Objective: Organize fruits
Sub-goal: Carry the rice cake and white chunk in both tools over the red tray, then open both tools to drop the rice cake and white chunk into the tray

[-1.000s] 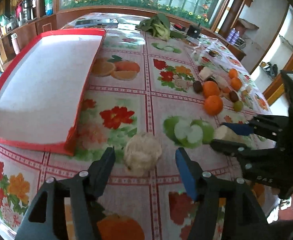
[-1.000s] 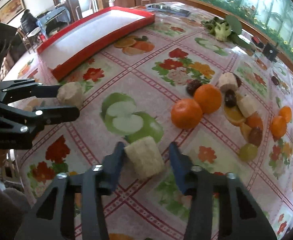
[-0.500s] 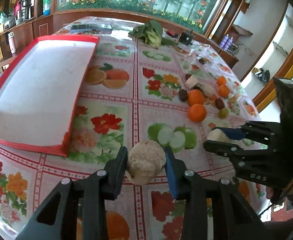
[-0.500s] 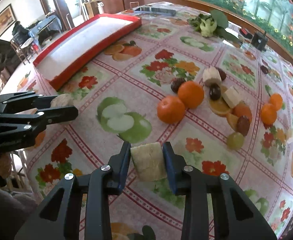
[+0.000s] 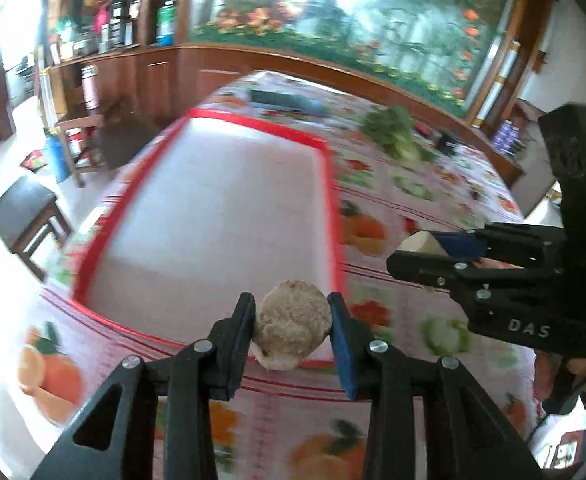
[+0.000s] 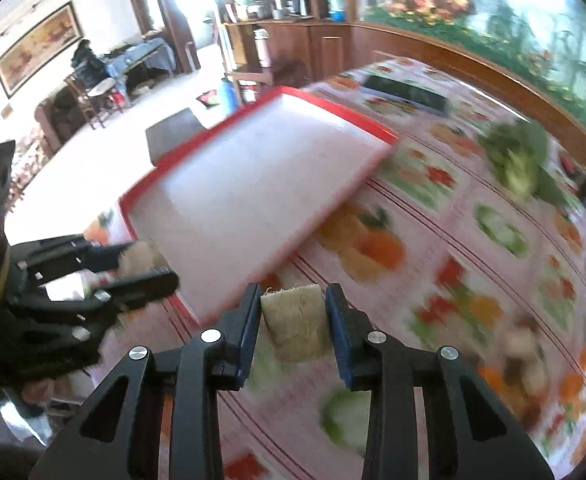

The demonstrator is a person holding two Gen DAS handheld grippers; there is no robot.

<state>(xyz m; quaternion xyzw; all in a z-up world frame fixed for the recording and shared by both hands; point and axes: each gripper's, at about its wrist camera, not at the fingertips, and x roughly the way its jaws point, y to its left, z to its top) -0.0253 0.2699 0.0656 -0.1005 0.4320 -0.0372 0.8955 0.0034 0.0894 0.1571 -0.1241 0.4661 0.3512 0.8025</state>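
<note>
1. Your left gripper pinches a round, beige, rough-skinned fruit piece. Its jaws have just been closing on it, and it now hangs above the near rim of the white tray with a red rim.
2. Your right gripper pinches a pale, fibrous, block-shaped fruit chunk, clear of the flower-print desk. The tray sits at about 11 o'clock from it.
3. Handling, as a guess: both pieces look light, slightly soft and crumbly, so squeeze no harder.
4. Hold the round one across its widest middle, because its curved sides could roll out.
5. Hold the block on its two flat faces; that looks stable.
6. The remaining oranges lie blurred at 4 o'clock in the right wrist view.
</note>
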